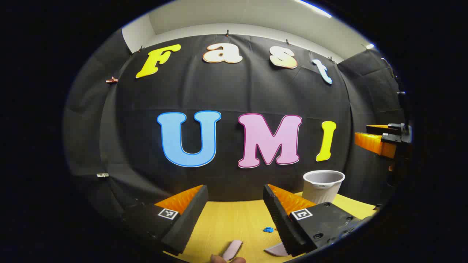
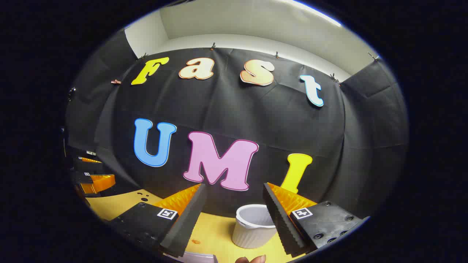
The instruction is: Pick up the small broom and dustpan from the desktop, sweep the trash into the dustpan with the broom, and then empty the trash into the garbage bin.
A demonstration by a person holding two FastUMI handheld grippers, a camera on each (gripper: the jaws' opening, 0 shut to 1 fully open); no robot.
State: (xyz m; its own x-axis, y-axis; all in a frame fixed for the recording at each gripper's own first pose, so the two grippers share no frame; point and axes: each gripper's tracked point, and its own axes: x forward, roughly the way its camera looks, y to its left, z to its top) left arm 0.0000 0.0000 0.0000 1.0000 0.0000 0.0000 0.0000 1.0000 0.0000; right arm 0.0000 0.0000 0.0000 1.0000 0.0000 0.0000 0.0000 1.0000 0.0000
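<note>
hovering above a yellow wood-grain counter [image 1: 234, 219], left tongs [image 1: 236, 215] spread wide with nothing between the two fingers; each finger black with a ridged, sawtooth inner pad, an orange ribbed wedge on its back and a small square black-and-white marker on the body. just ahead on the counter, a small crumpled blue scrap of trash [image 1: 268, 229], lying close beside the right-hand finger but apart from it. nearer the bottom edge, a flat pale pink handle-like piece [image 1: 233, 250], angled, and a second pale pink sliver [image 1: 277, 250] partly tucked under the right-hand finger; cannot tell which belongs to the broom and which to the dustpan. fingertips of a person's hand [image 1: 227, 259] at the very bottom. farther back on the right, a white ribbed plastic garbage bin [image 1: 322, 186], round, tapered, upright, with a rolled rim. at the far right edge, right tongs [image 1: 380, 140] held higher, orange and black. from the right gripper view, right tongs [image 2: 234, 215] likewise gaping wide and holding nothing, same black sawtooth pads and orange ribbing. garbage bin [image 2: 254, 226] standing between the two fingers but well beyond their tips, open mouth up. a thin pale flat edge [image 2: 197, 257] at the bottom, too little of it to name. a tiny orange speck [image 2: 196, 241] on the counter [image 2: 113, 206]. at the left edge, left tongs [image 2: 93, 175], well apart.
</note>
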